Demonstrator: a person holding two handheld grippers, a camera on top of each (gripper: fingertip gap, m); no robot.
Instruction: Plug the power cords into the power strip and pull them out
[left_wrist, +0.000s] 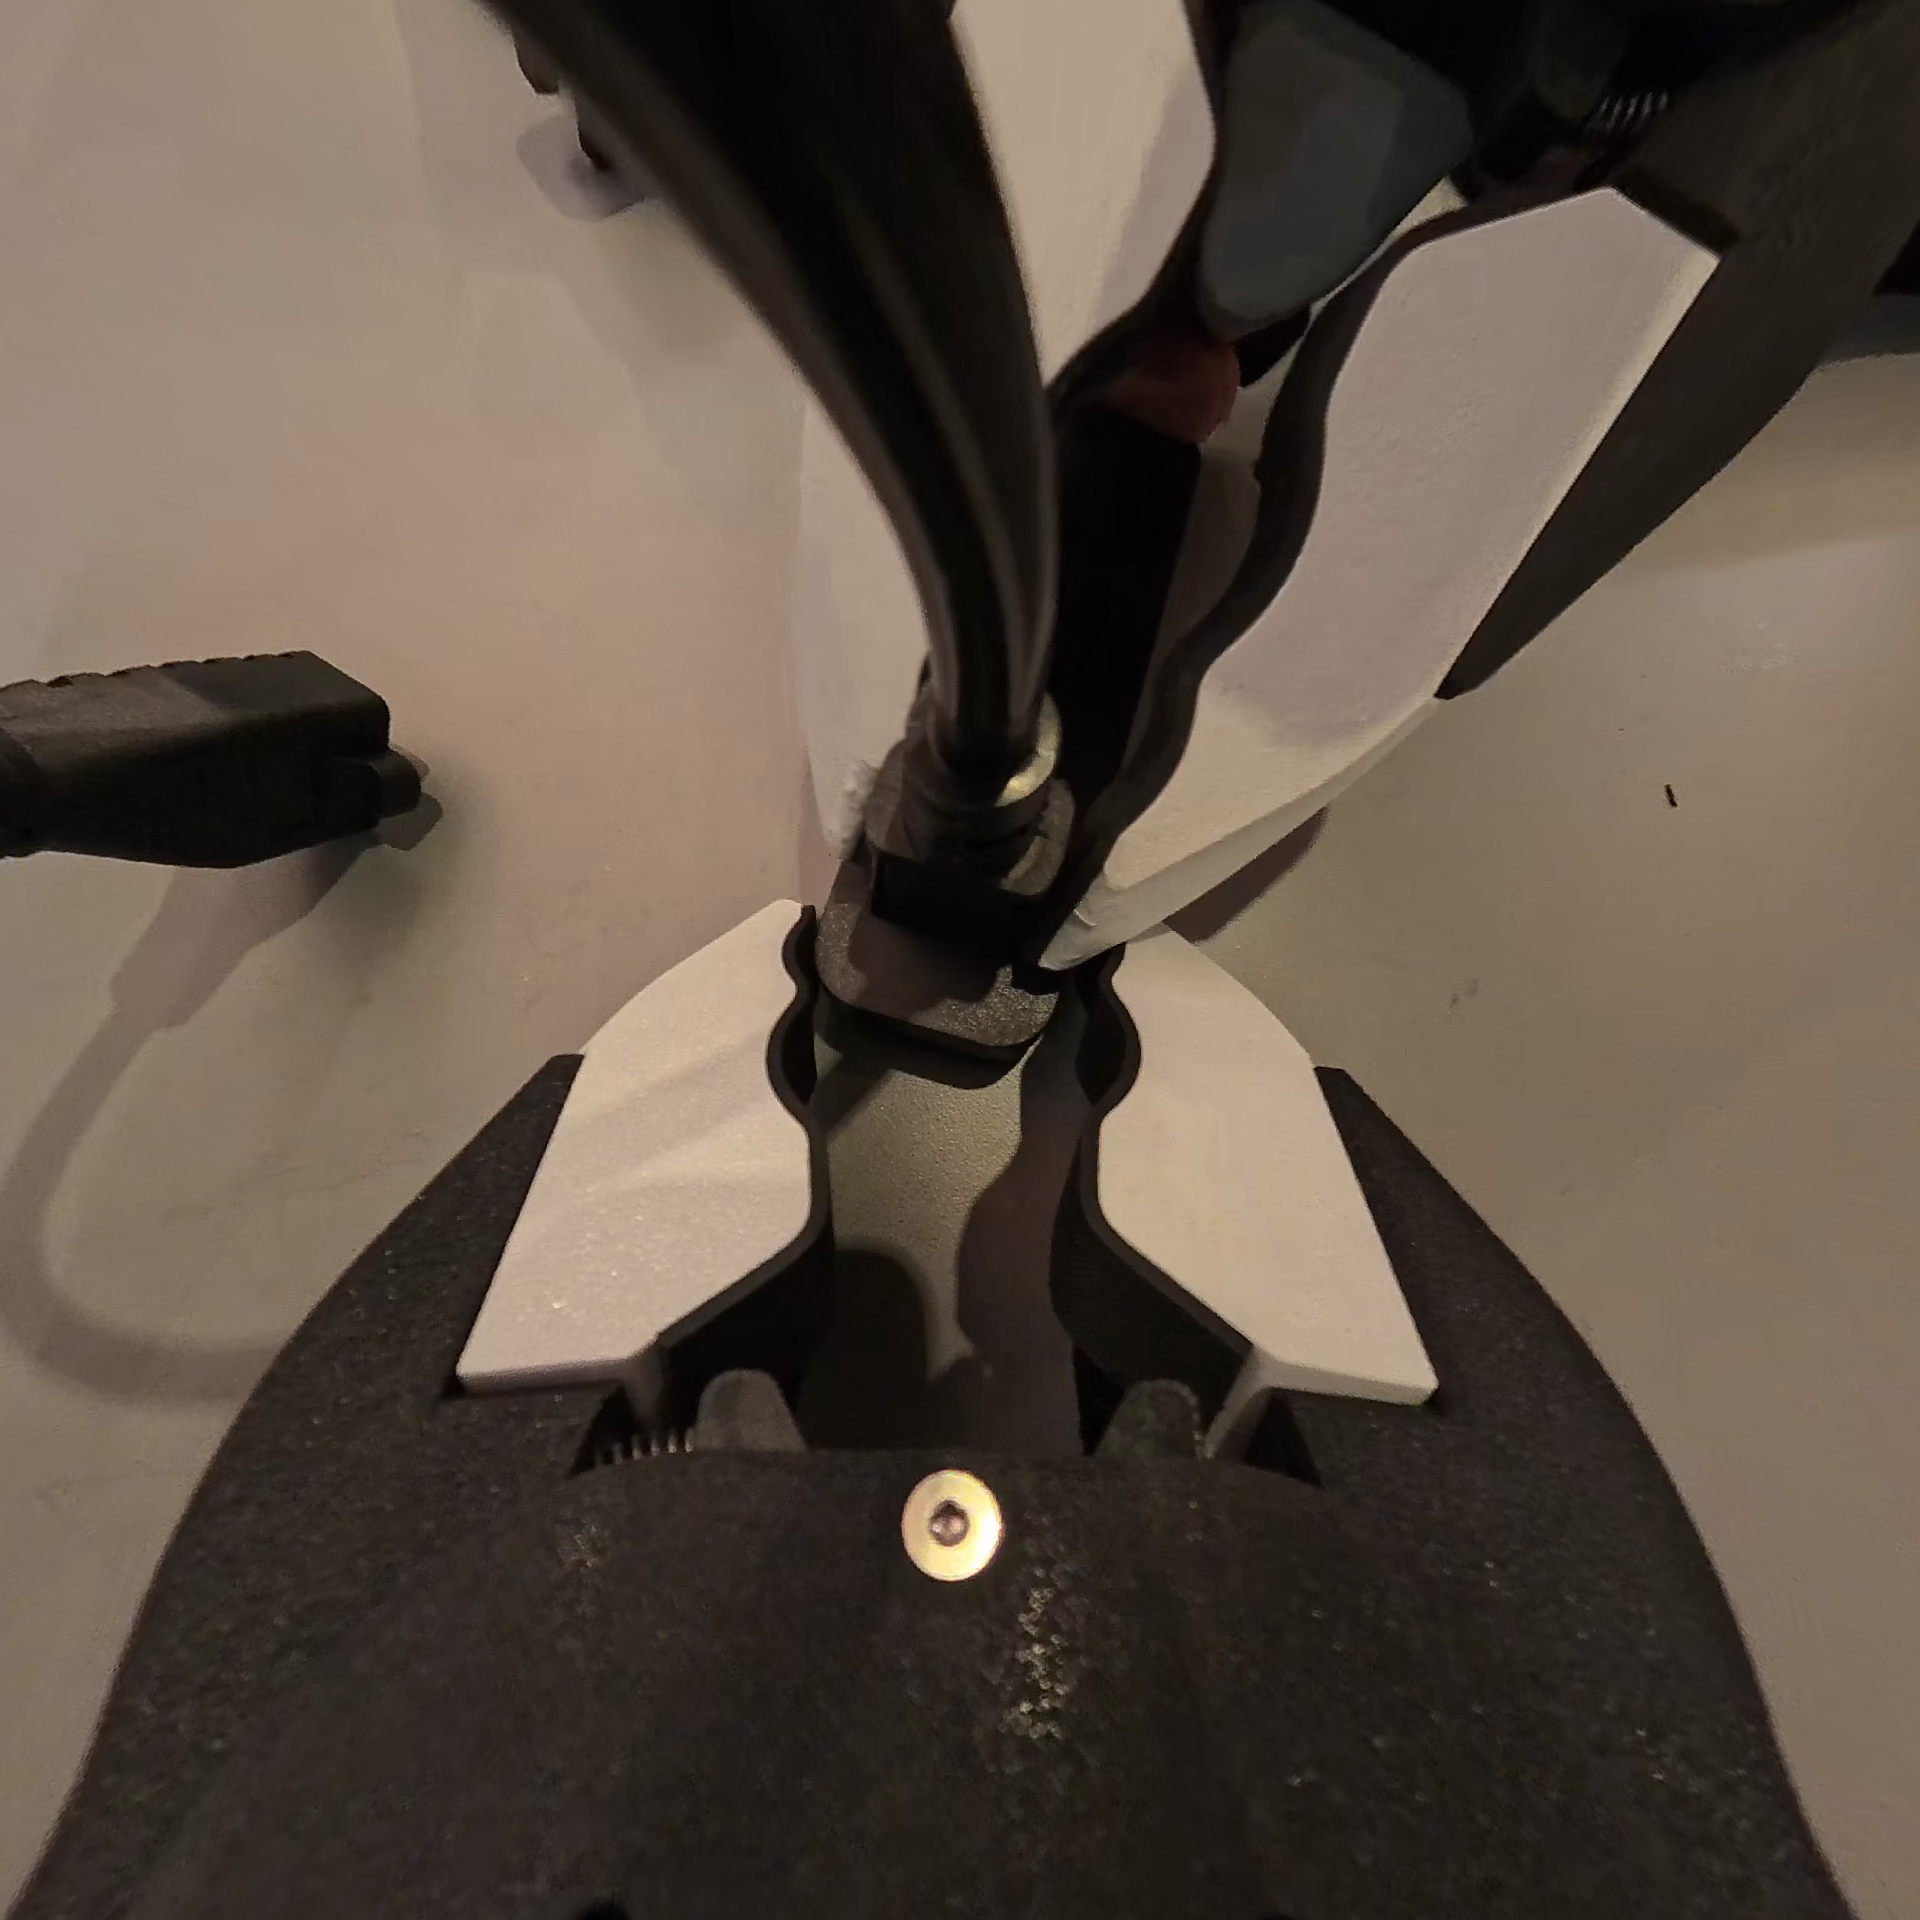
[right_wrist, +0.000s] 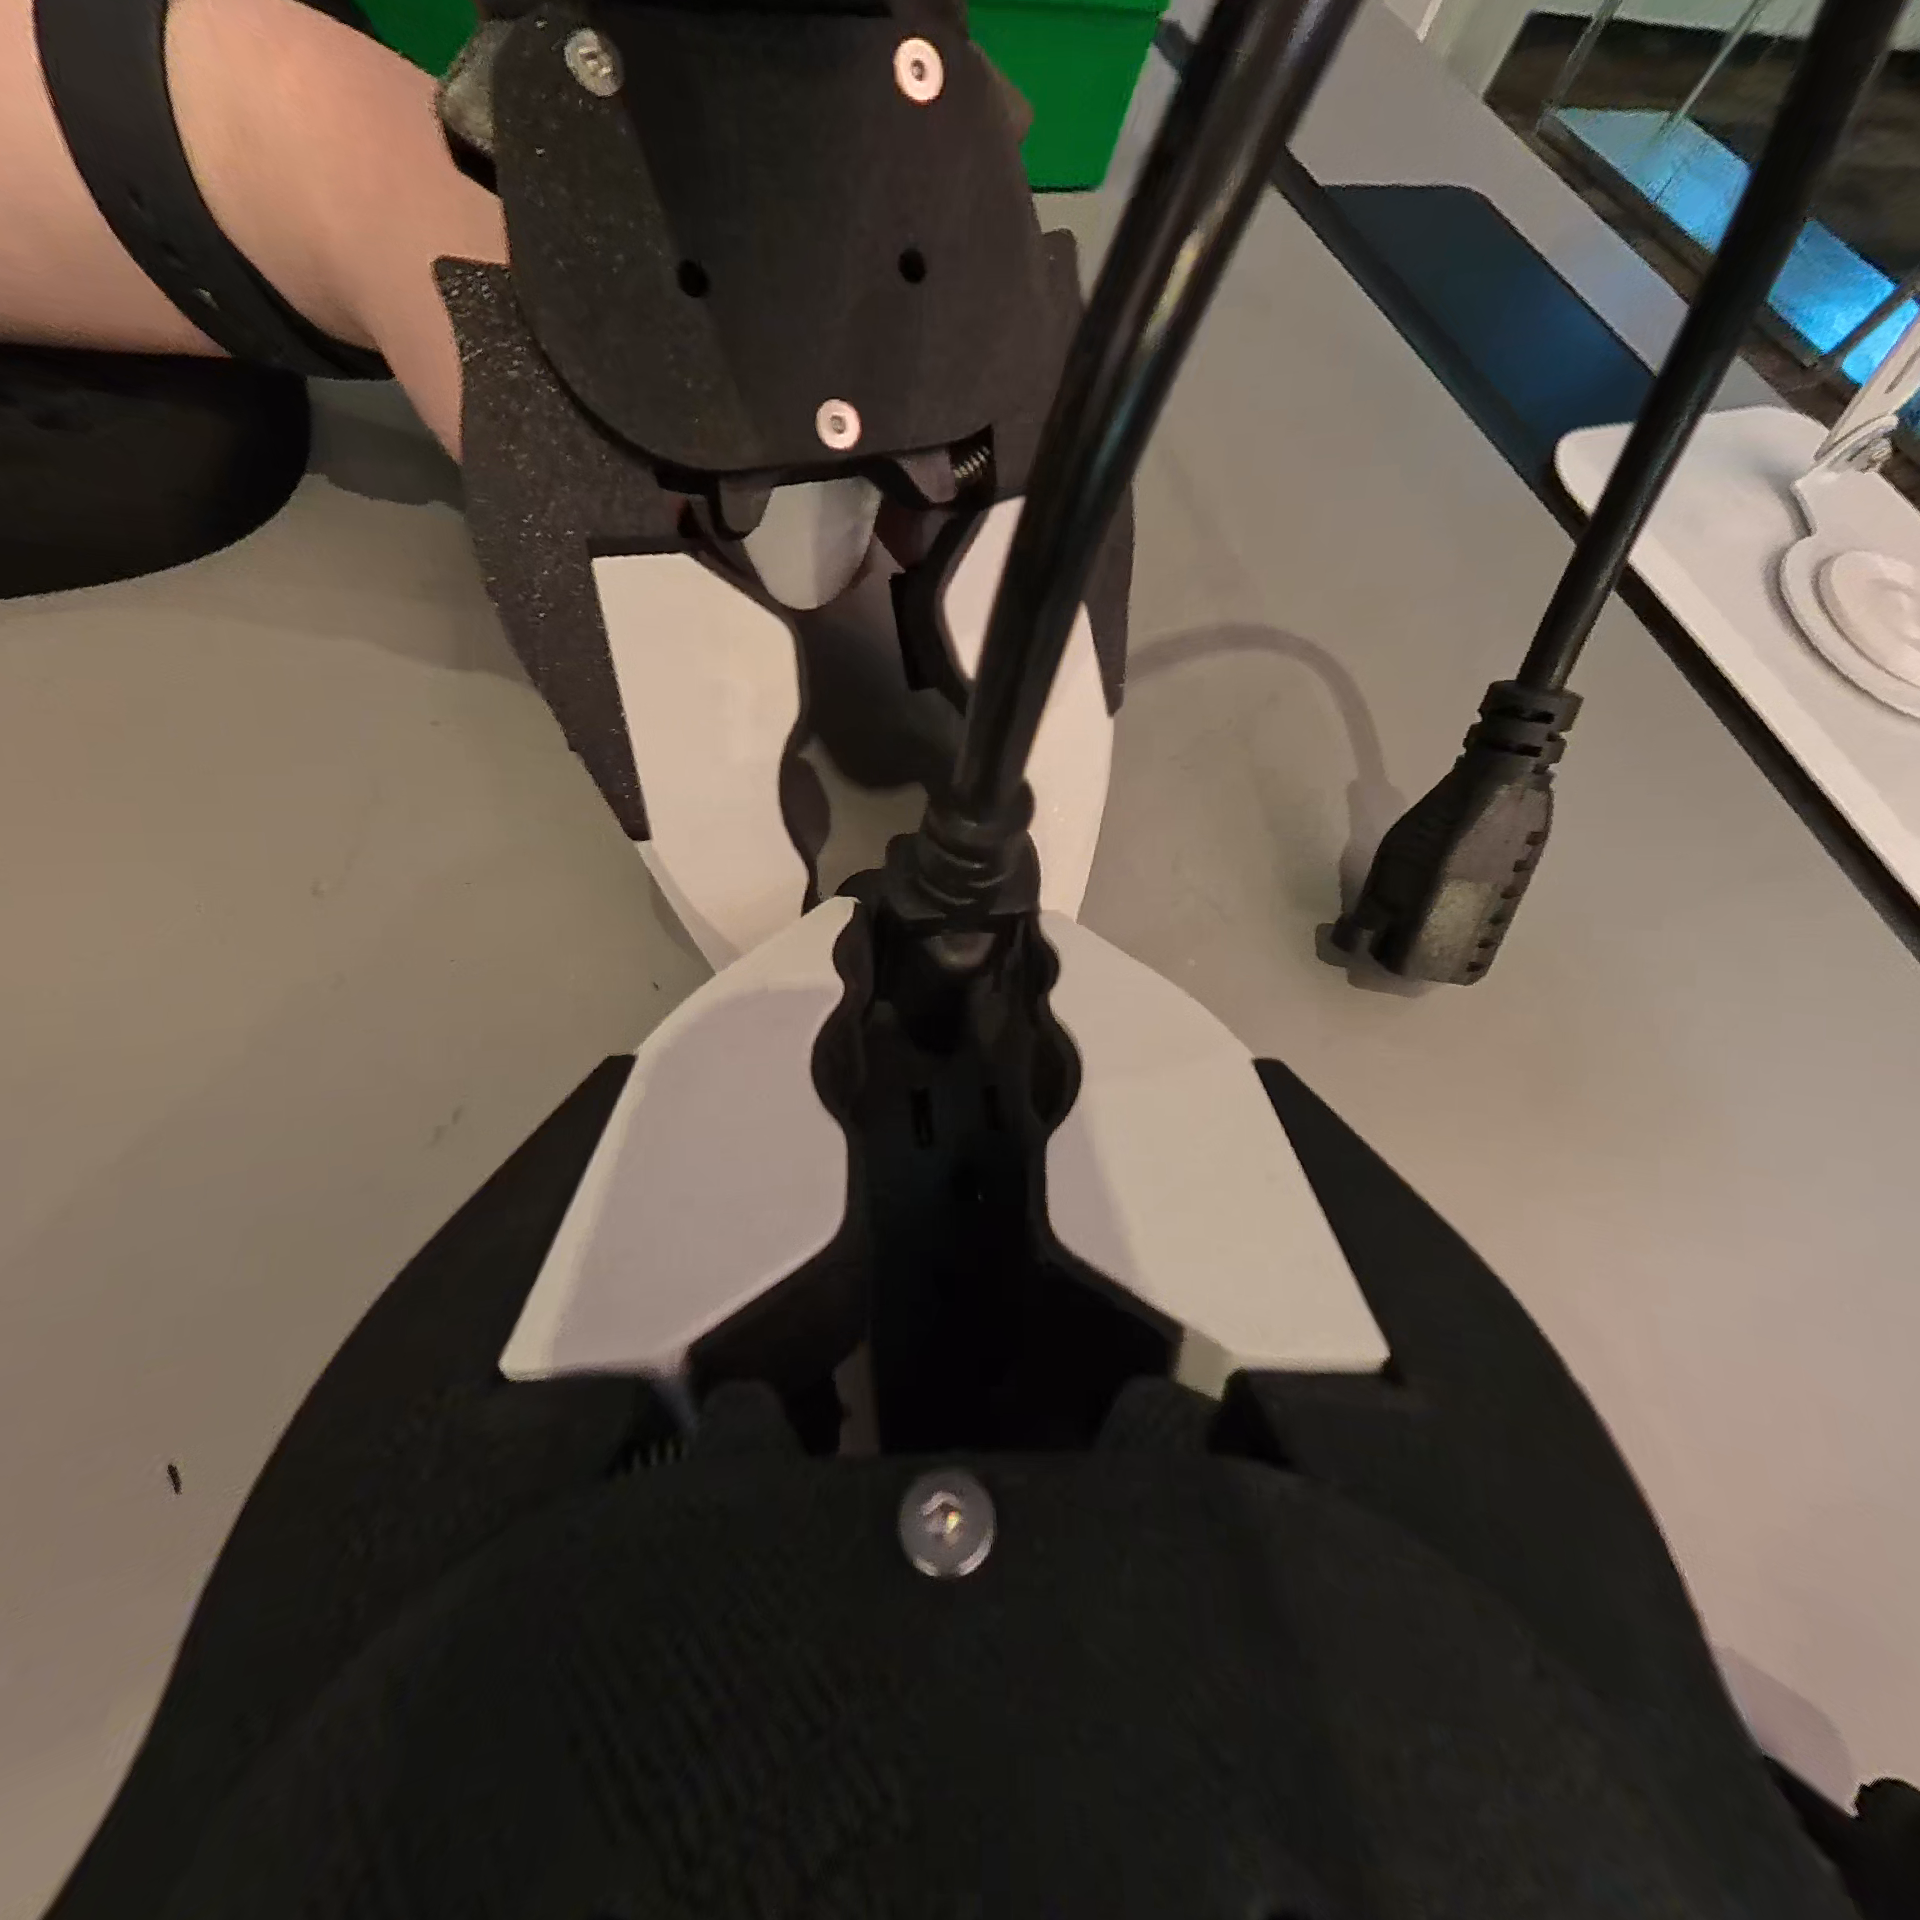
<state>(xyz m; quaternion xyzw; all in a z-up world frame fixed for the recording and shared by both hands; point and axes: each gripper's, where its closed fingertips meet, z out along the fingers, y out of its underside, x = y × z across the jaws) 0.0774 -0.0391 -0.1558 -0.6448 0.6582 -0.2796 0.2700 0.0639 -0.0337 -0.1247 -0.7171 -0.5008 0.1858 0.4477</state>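
Right gripper (right_wrist: 940, 961) is closed on a black plug (right_wrist: 951, 904) above the power strip (right_wrist: 940, 1164), left gripper (left_wrist: 925, 997) apparently pinches the strip's end, and a second plug (right_wrist: 1455, 883) lies on the table (right_wrist: 312, 935).

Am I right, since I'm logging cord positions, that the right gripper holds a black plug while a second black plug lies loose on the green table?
Not quite: the table is grey, not green, as the right wrist view shows. The right gripper does hold a black plug, and the second black plug lies loose.
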